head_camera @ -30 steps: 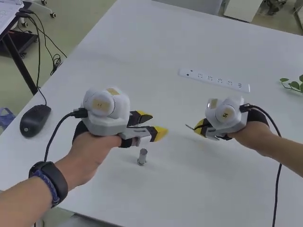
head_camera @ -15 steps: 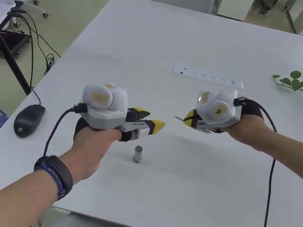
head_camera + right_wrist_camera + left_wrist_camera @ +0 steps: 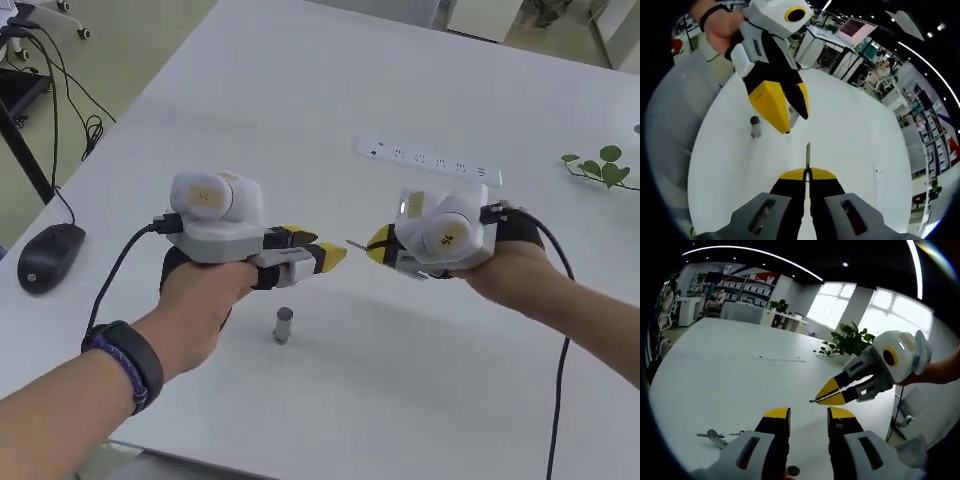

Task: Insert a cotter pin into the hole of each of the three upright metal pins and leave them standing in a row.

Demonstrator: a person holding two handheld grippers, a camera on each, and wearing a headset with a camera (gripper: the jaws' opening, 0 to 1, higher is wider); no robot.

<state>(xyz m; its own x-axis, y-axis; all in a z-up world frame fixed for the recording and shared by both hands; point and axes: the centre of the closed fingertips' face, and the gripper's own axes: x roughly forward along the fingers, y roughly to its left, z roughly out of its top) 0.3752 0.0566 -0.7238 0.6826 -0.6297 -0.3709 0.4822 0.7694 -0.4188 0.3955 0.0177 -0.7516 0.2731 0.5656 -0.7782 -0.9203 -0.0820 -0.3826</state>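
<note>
The right hand-held gripper (image 3: 378, 243) is pinching a cotter pin (image 3: 808, 156) between closed jaws. The thin shaft is sticking out ahead of the tips, probably so that it is free to thread into a hole. Facing it tip to tip and just apart, the left hand-held gripper (image 3: 322, 248) is clamping what looks like a metal pin (image 3: 794, 117) deep between its jaws, whose yellow tips are standing slightly apart. Holding it off the table (image 3: 300, 100) is likely giving the cotter pin a clear line to the hole, which is too small to make out. Below the left hand-held gripper a second metal pin (image 3: 284, 325) is standing upright on the table; whether it is carrying a cotter pin I cannot tell. Ahead of that gripper and off to one side, small metal pieces (image 3: 715, 436) are lying flat, too small to sort. Beyond both grippers a power strip (image 3: 428, 160) is lying idle. Counting: two hand-held grippers, one cotter pin being held, two metal pins clearly showing, one power strip.
</note>
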